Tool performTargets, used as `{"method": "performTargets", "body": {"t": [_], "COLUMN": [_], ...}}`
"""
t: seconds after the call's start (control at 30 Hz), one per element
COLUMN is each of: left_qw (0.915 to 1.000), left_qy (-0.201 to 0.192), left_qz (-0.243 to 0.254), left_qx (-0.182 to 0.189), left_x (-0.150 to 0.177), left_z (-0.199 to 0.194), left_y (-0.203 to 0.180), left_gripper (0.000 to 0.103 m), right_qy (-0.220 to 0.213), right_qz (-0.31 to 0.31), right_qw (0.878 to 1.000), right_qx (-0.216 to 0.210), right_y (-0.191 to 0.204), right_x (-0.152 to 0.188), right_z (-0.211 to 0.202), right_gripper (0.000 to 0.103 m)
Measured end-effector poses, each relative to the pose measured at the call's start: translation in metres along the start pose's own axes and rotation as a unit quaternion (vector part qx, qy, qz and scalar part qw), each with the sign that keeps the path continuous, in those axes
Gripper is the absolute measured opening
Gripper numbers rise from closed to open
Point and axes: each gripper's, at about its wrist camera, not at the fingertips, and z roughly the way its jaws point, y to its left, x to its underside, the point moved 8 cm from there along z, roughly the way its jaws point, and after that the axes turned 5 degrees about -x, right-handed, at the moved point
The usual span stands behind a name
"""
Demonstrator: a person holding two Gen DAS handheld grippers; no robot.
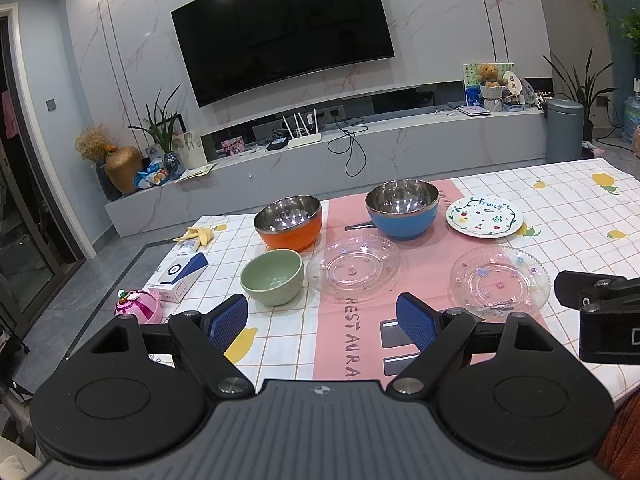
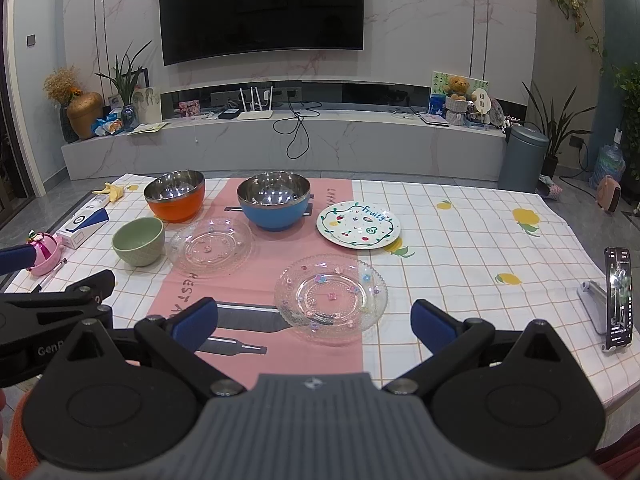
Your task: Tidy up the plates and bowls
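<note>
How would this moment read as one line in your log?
stage: start | left tongs: open, empty | right tongs: open, empty | three bowls, three plates untouched on table

Two wrist fisheyes looking across the surface (image 1: 560,200) toward the TV wall

Both are sitting low at the near edge, facing 12 o'clock; the left is angling slightly rightward. Both are sharing the bowls, three plates and television (image 2: 262,8); each is catching the other hand-held gripper at 3 and 9 o'clock.

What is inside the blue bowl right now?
The blue bowl shows only its shiny steel lining with light reflections; nothing visible lies in it. Its near inner wall is hidden behind the rim, so something small there couldn't be ruled out.
</note>
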Motion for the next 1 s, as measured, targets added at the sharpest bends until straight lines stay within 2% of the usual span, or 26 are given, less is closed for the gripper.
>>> {"method": "performTargets", "body": {"t": [1.0], "left_qw": [1.0000], "left_qy": [0.003], "left_qz": [0.002], "left_qx": [0.001], "left_x": [-0.0068], "left_z": [-0.0040], "left_y": [-0.0044], "left_gripper": [0.099], "right_qy": [0.007], "right_qz": [-0.009], "right_qw": [1.000], "right_qx": [0.000], "right_y": [0.0059], "right_x": [0.0008], "right_z": [0.0013], "right_gripper": [0.100]}}
